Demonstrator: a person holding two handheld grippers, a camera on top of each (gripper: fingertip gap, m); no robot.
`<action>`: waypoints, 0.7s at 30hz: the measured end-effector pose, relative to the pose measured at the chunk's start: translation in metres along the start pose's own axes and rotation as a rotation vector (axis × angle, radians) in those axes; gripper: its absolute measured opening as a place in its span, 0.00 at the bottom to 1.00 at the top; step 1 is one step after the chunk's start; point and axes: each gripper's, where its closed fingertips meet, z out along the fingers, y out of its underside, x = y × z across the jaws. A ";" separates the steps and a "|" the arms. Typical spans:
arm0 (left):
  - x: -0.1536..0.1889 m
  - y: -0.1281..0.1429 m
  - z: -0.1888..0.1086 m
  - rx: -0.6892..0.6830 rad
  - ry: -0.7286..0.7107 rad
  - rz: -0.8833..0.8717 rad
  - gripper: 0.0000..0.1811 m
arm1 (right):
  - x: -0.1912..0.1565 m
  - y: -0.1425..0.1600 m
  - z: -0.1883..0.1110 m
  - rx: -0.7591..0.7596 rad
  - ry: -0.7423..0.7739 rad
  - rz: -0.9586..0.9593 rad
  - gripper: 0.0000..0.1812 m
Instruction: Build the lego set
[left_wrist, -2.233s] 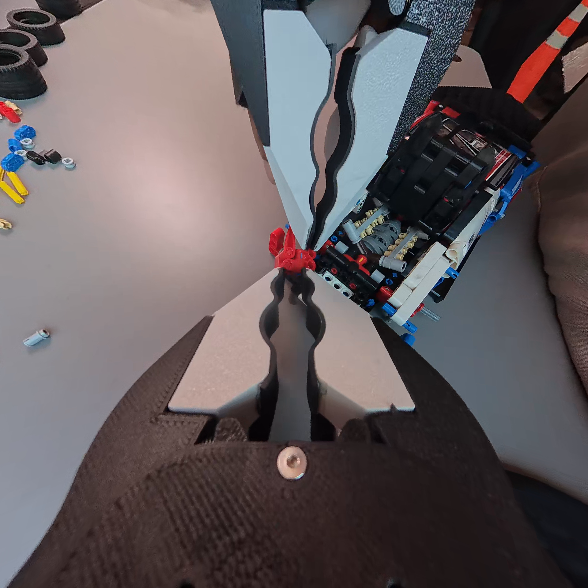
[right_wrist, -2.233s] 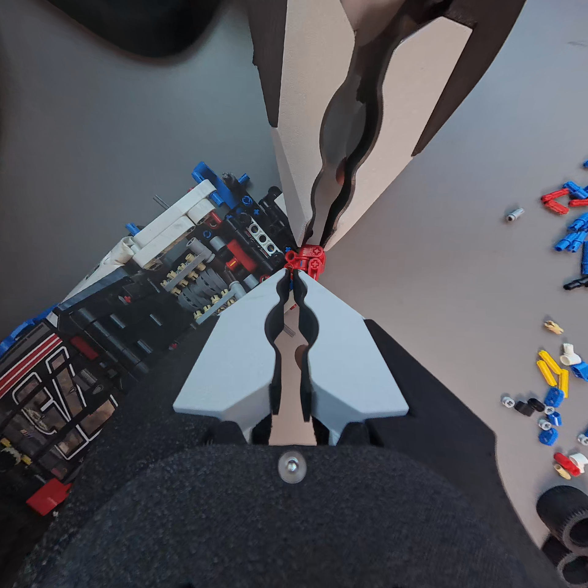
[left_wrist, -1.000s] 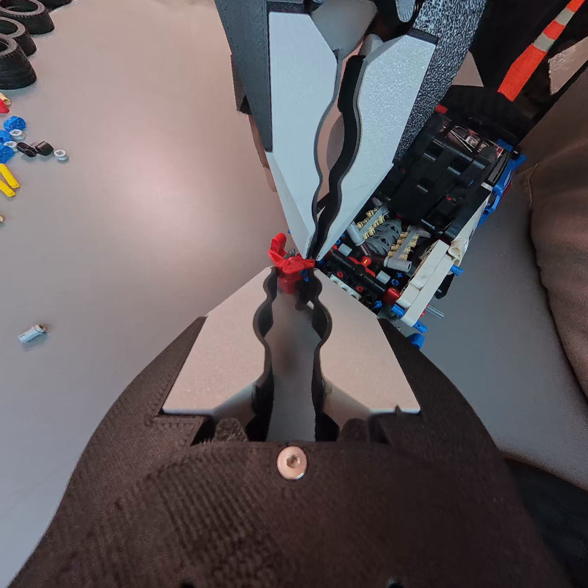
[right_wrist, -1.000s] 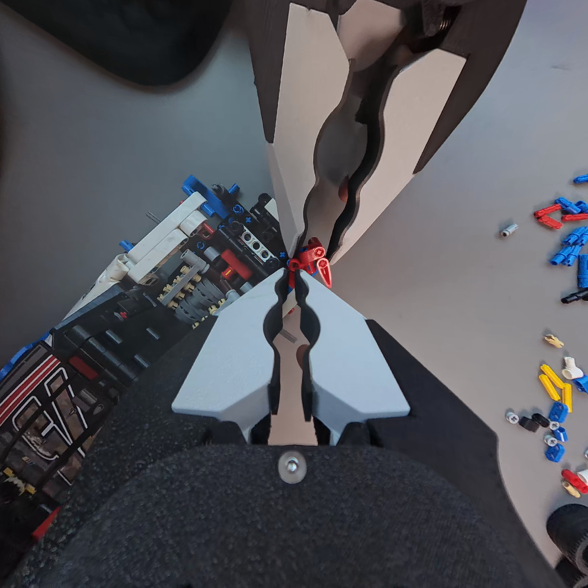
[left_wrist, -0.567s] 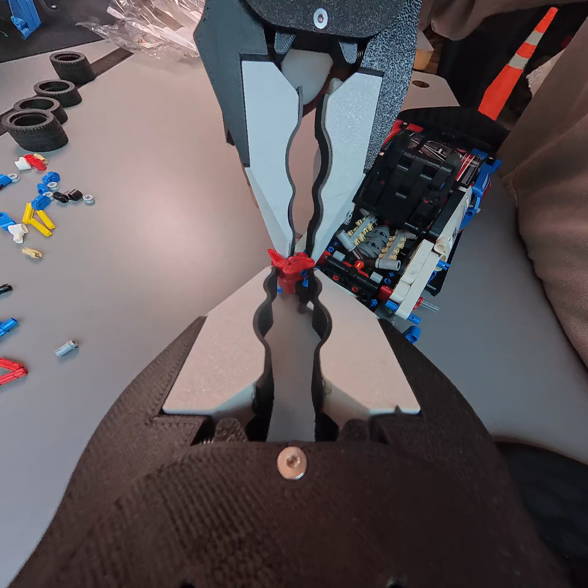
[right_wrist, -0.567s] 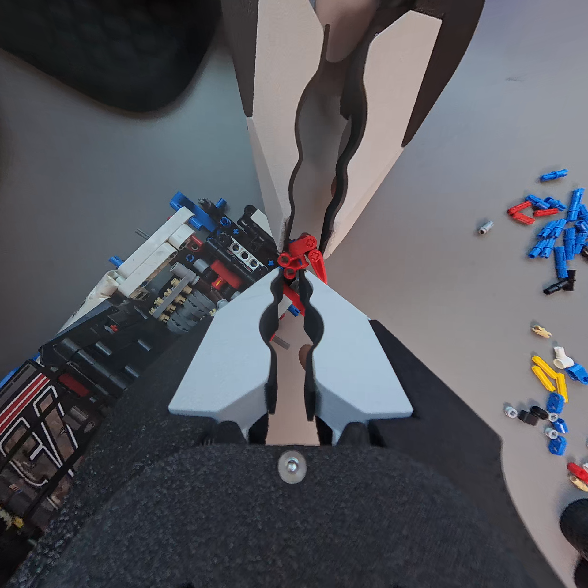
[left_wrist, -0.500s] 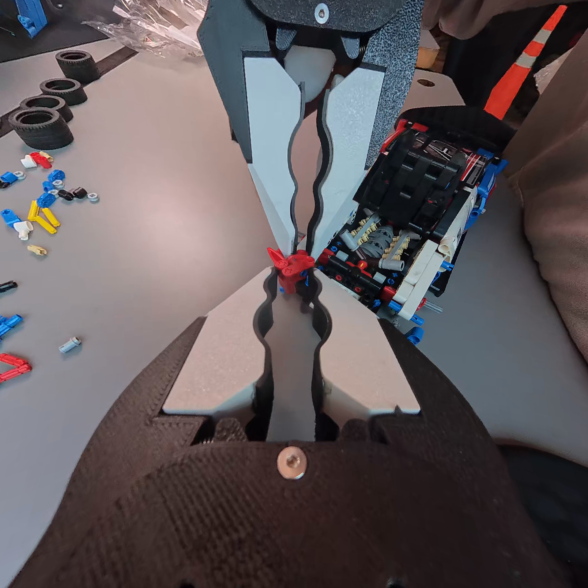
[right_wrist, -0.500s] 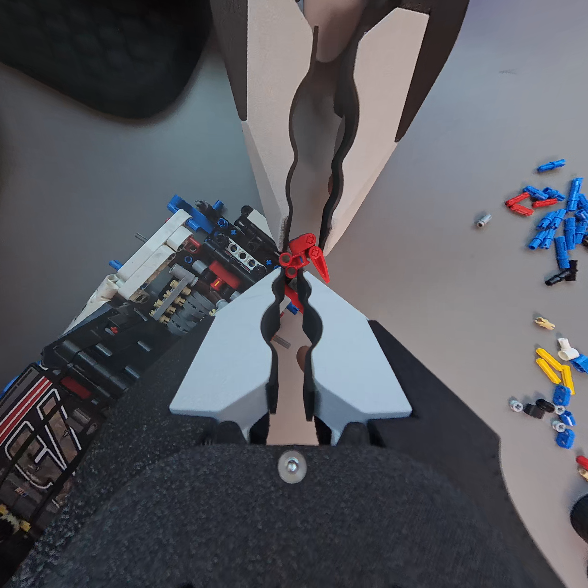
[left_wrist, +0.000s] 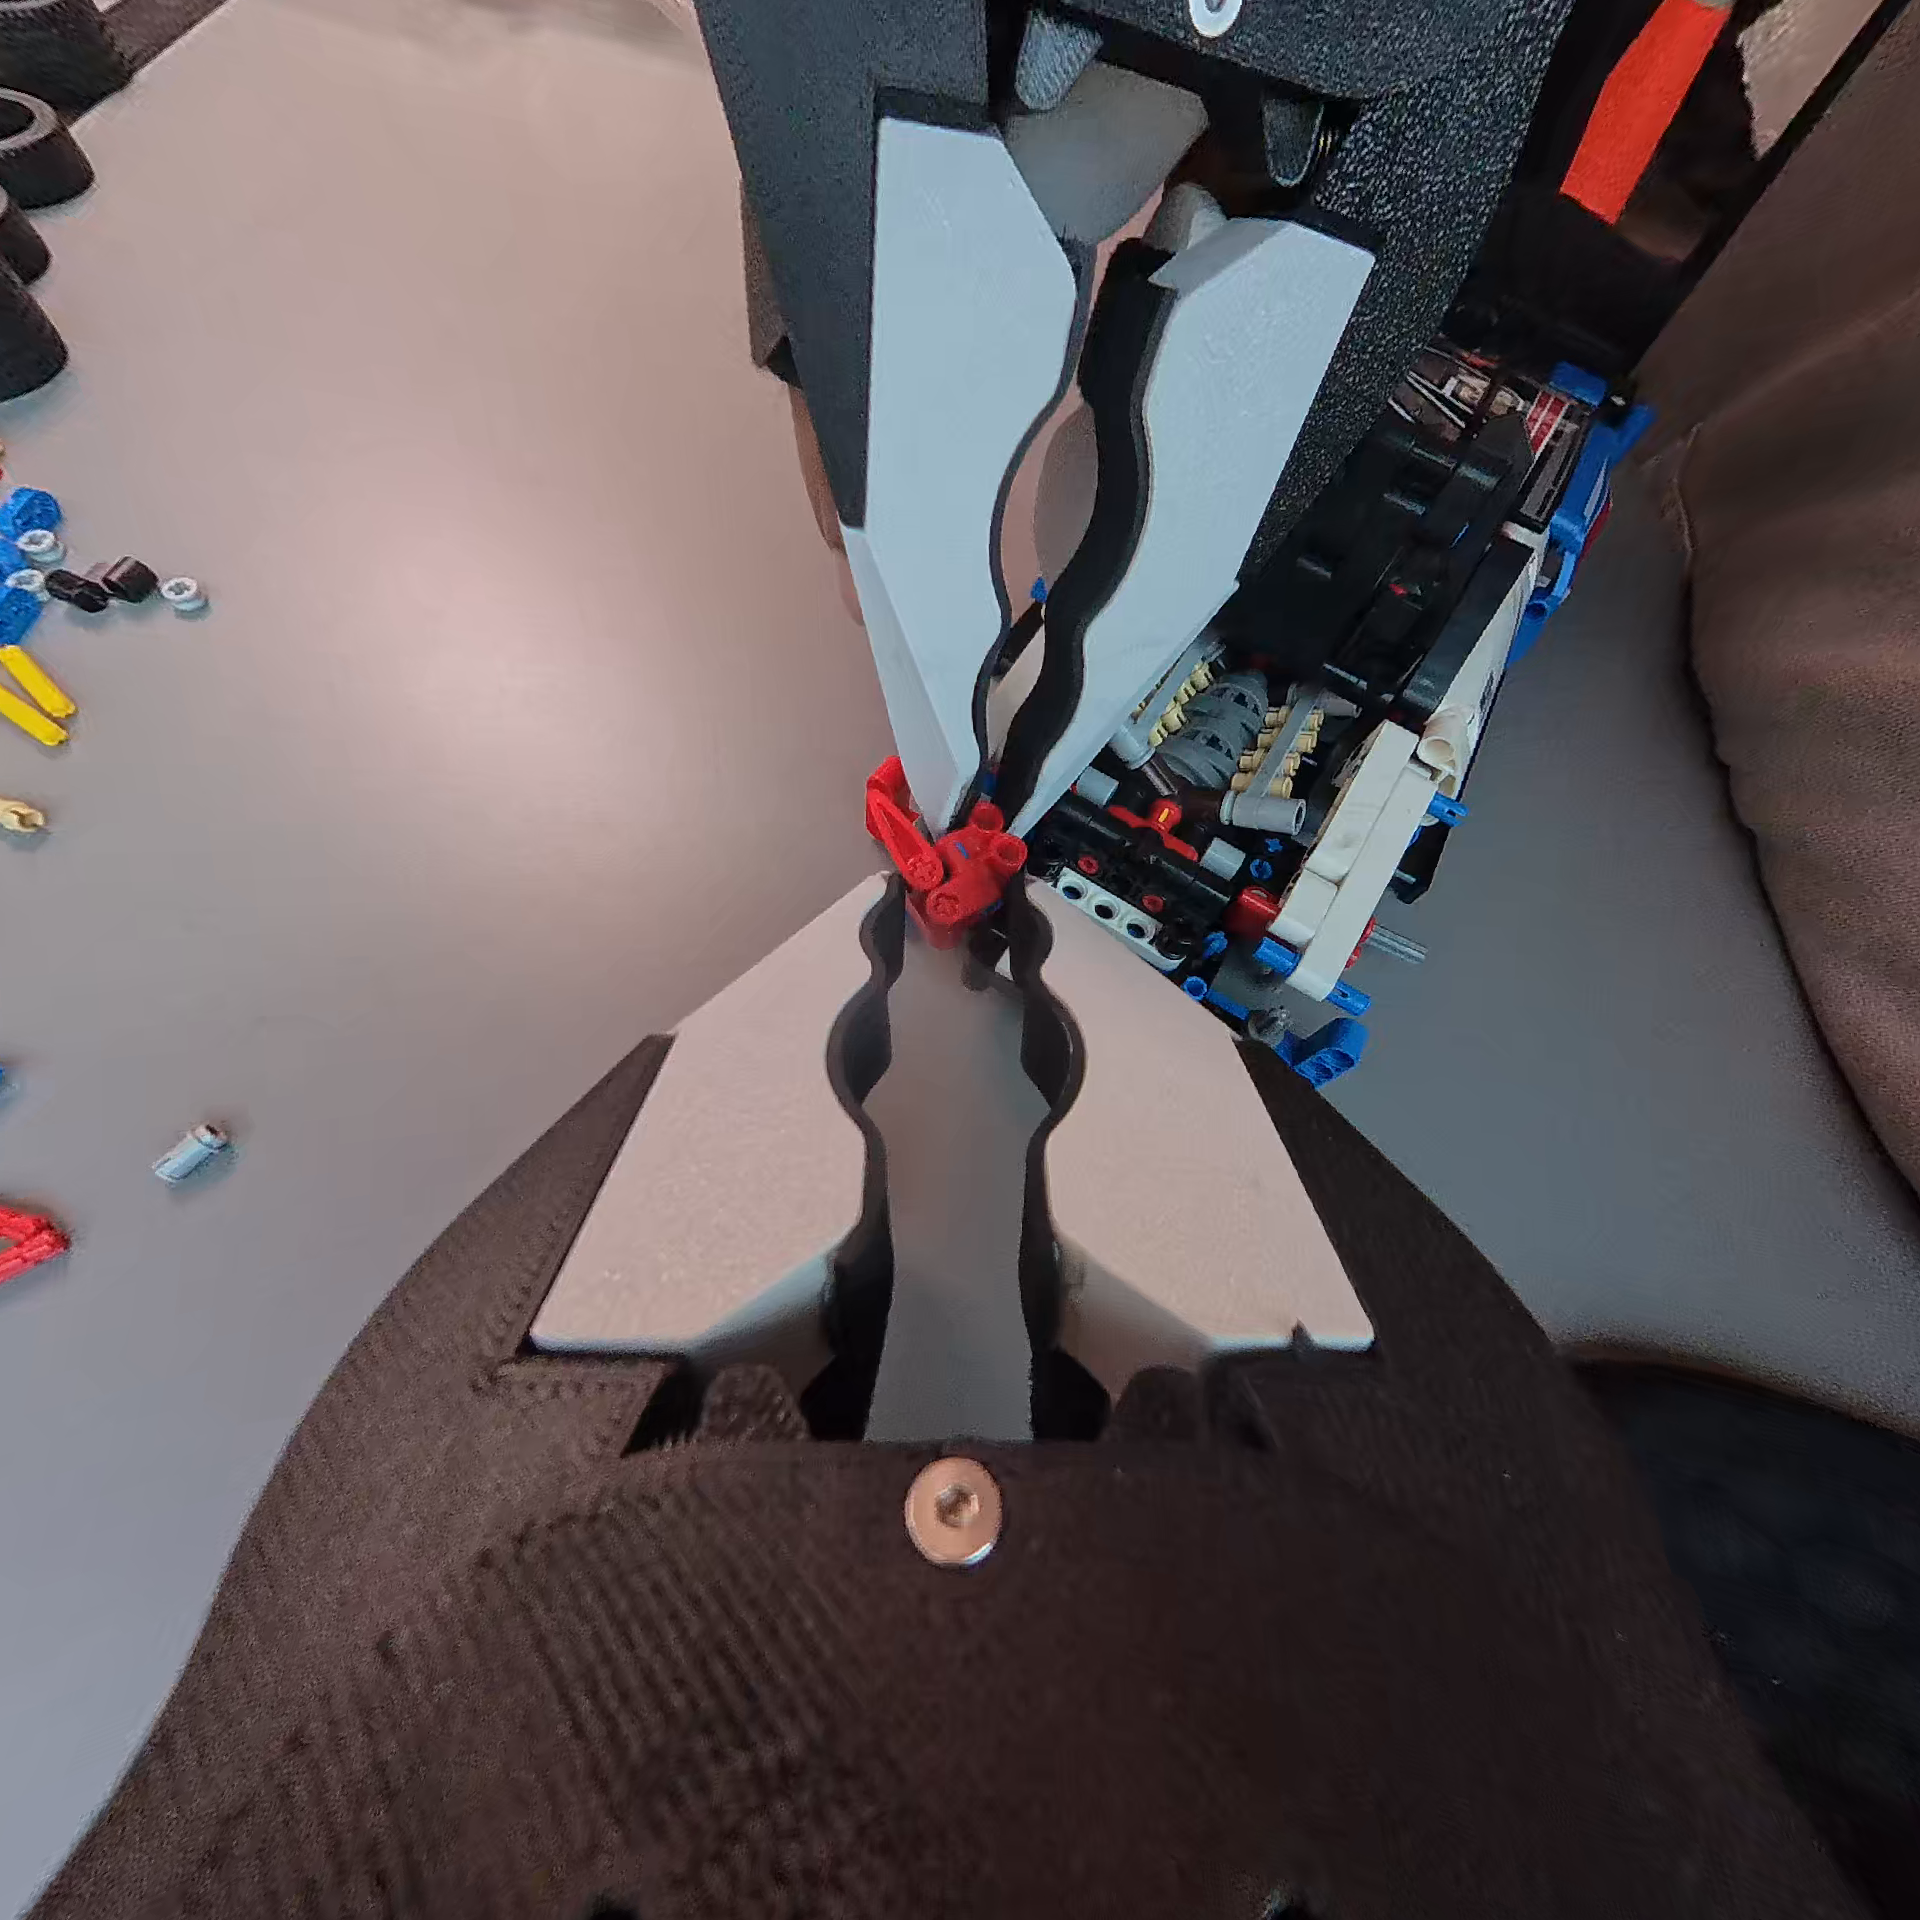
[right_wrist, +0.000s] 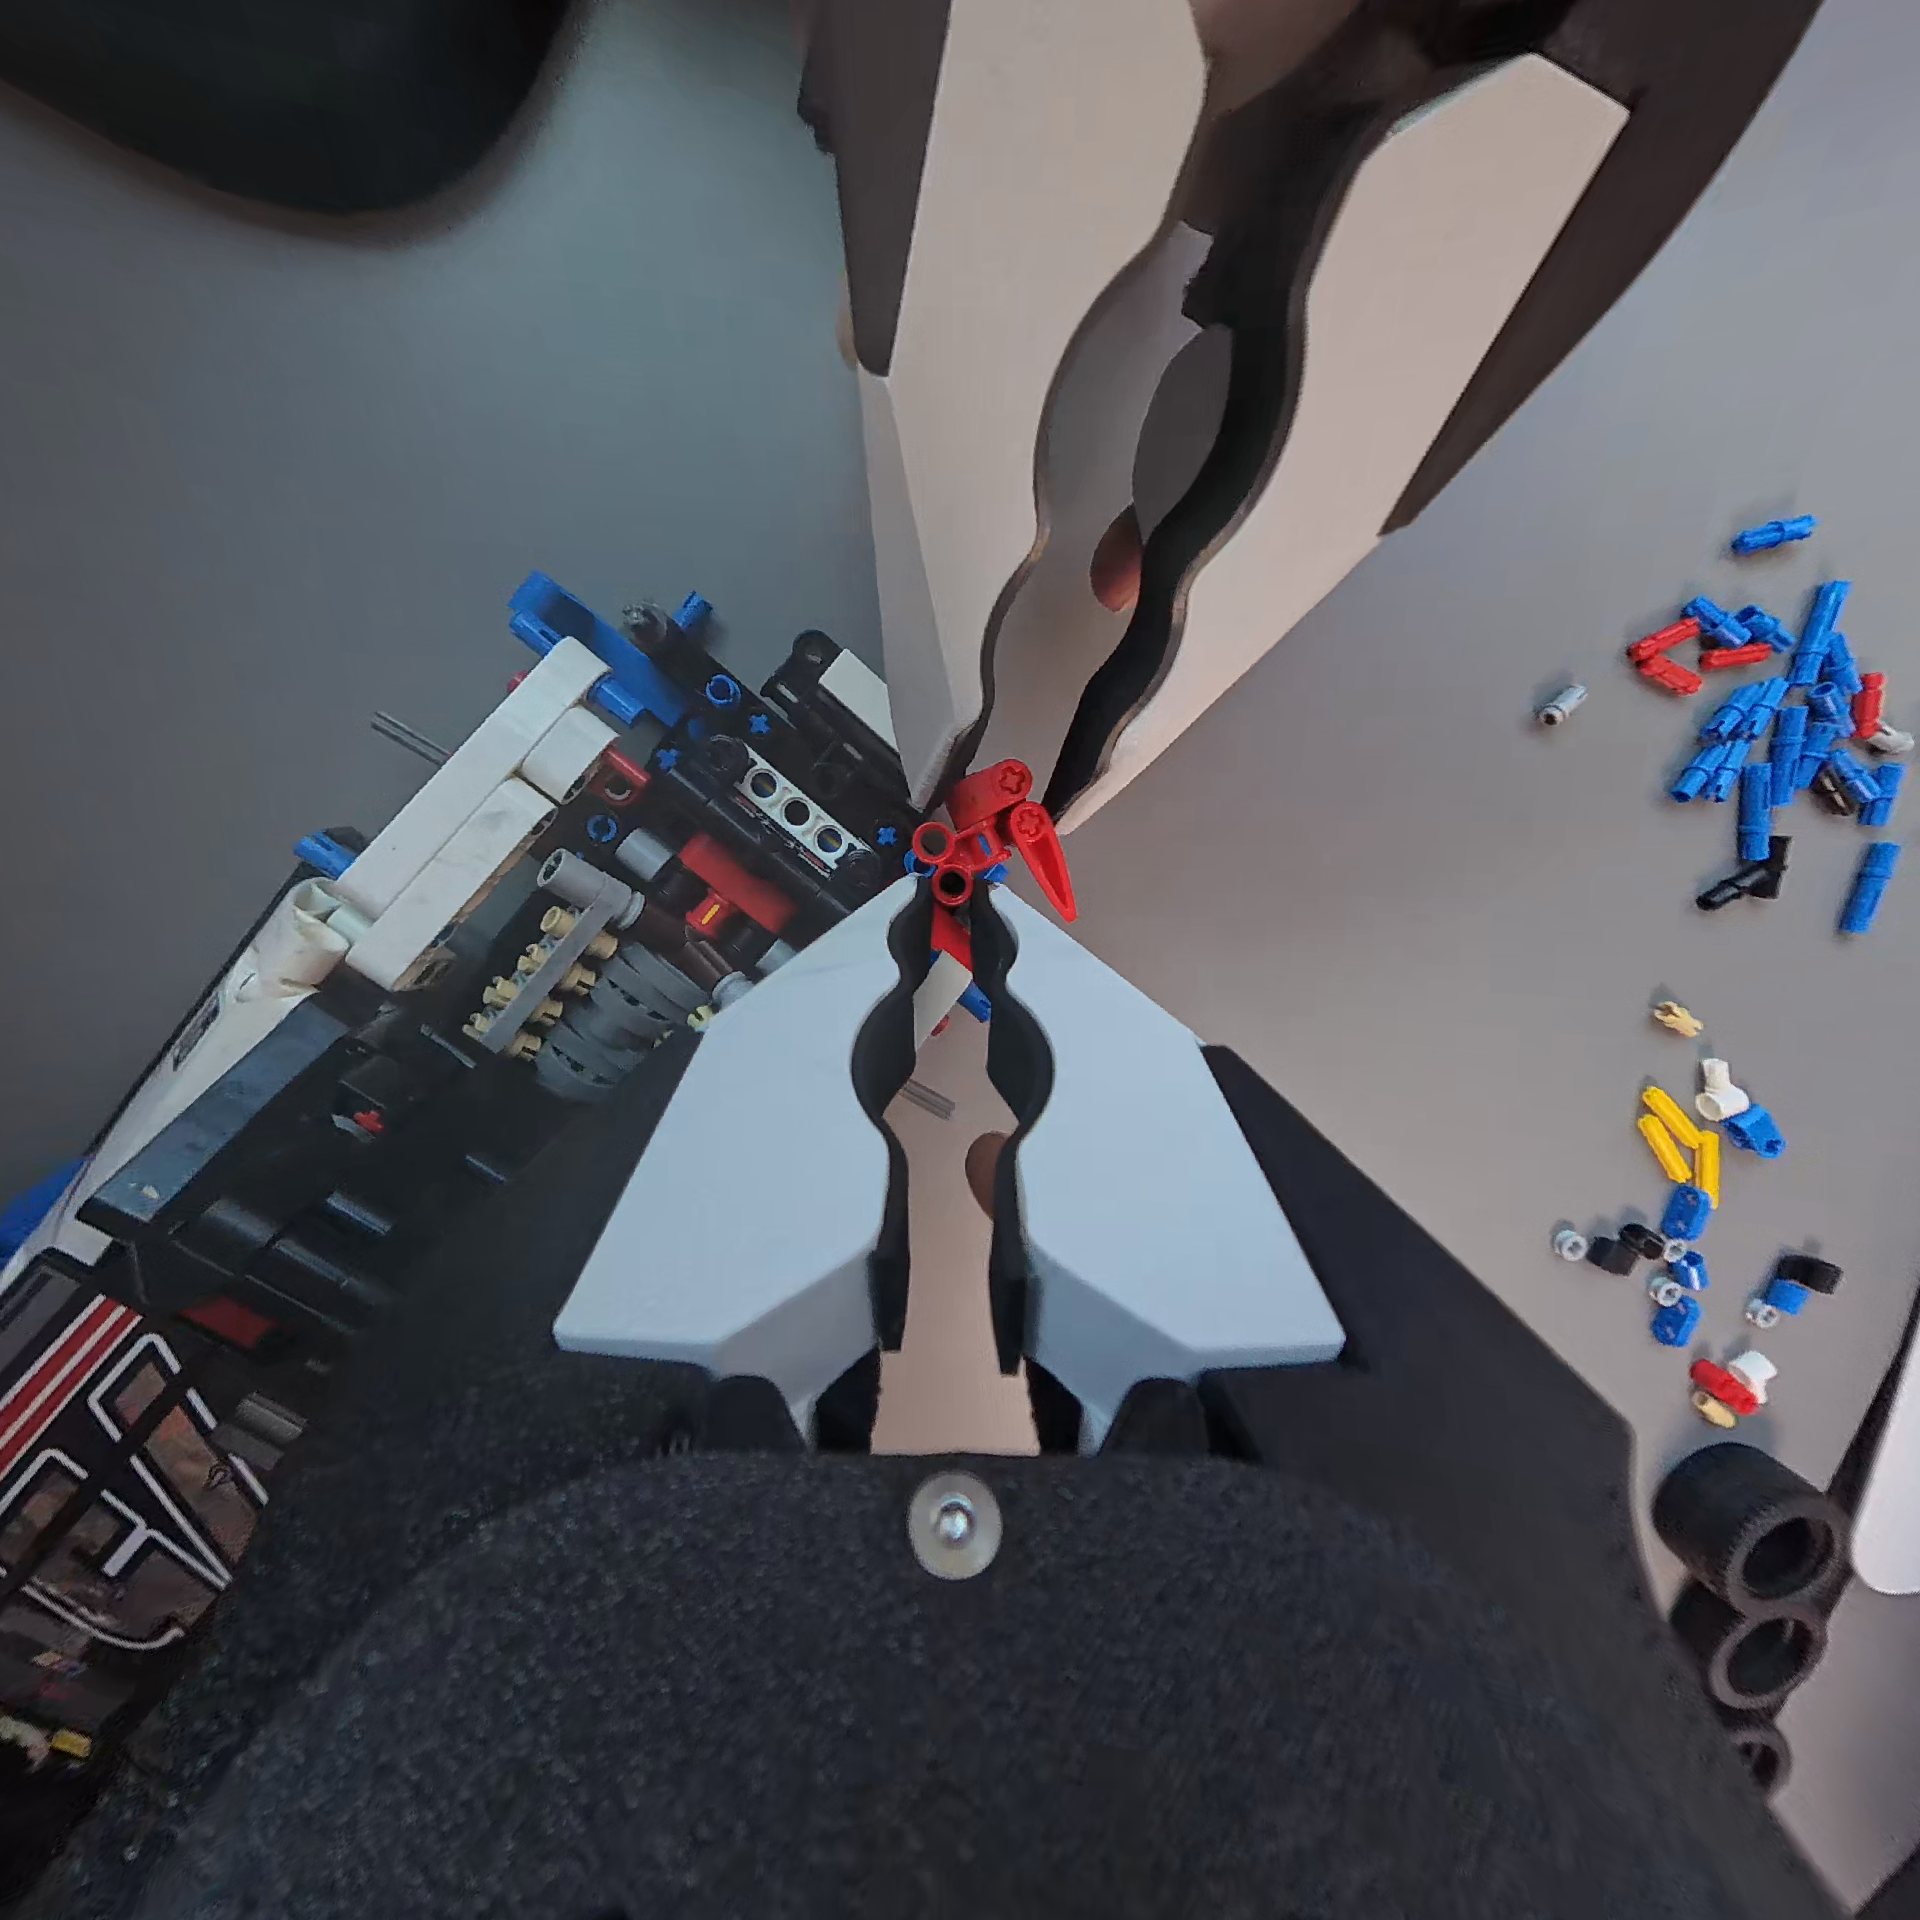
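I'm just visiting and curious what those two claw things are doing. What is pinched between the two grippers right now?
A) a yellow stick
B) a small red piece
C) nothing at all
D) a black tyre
B: the left gripper and right gripper meet tip to tip, both shut on the small red piece, held just beside the partly built car.

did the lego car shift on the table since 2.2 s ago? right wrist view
Cannot tell. The lego car sits about where it did in frame, but the loose blue pins drifted too, so the camera itself moved.
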 end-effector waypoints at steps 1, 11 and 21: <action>0.000 0.000 0.001 -0.012 0.007 0.000 0.09 | 0.000 0.000 0.000 -0.004 -0.006 -0.022 0.02; -0.007 0.003 0.011 -0.077 -0.070 -0.045 0.09 | 0.005 0.003 -0.004 0.034 -0.107 -0.047 0.05; -0.007 0.006 0.012 -0.135 -0.151 -0.040 0.09 | 0.002 0.006 -0.001 0.060 -0.125 -0.045 0.03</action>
